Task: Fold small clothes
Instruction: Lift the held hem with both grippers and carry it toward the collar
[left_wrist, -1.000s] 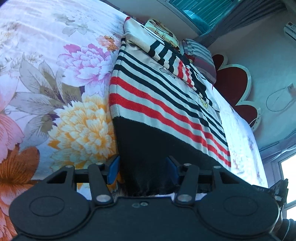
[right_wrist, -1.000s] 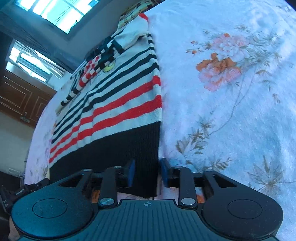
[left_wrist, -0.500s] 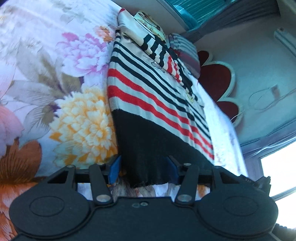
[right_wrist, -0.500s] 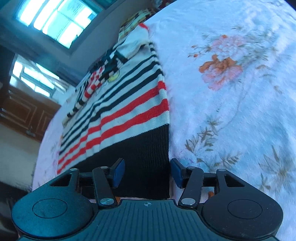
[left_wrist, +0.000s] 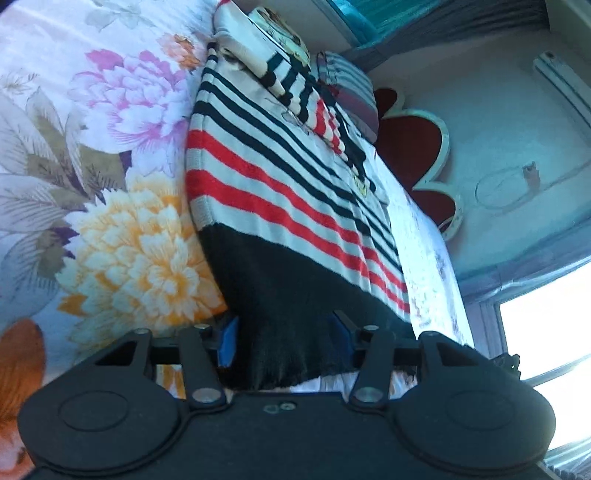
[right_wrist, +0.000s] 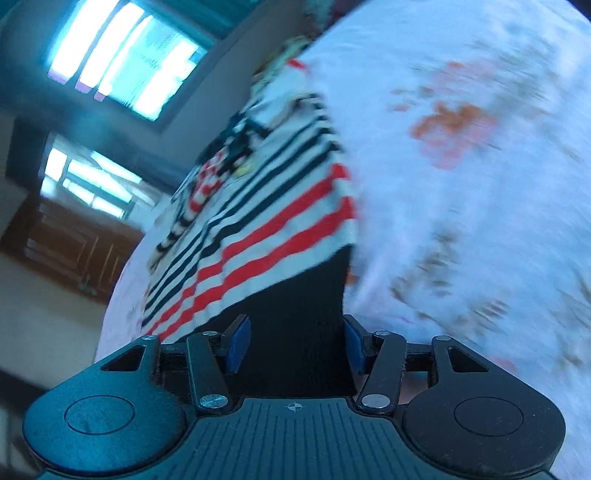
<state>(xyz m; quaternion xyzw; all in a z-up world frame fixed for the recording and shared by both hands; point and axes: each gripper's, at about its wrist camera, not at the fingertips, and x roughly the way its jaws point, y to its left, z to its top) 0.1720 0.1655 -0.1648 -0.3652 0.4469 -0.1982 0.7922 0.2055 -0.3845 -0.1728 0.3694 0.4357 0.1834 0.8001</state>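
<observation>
A small knit sweater (left_wrist: 280, 192) with red, black and white stripes and a black hem band lies flat on the floral bedsheet (left_wrist: 92, 147). My left gripper (left_wrist: 284, 336) is open, with the hem's left corner lying between its blue pads. My right gripper (right_wrist: 295, 343) is open, with the hem's right corner (right_wrist: 299, 332) between its pads. The sweater also shows in the right wrist view (right_wrist: 266, 221), blurred by motion. A folded sleeve lies across the sweater's far part.
A striped pillow (left_wrist: 351, 88) and a red scalloped headboard (left_wrist: 417, 147) stand beyond the sweater. Wooden cabinets (right_wrist: 62, 240) and windows show past the bed's edge. Bare sheet (right_wrist: 461, 166) stretches to the right of the sweater.
My right gripper's jaws have opened wider around the hem corner. Both grippers have tilted upward and the right view has become blurred.
</observation>
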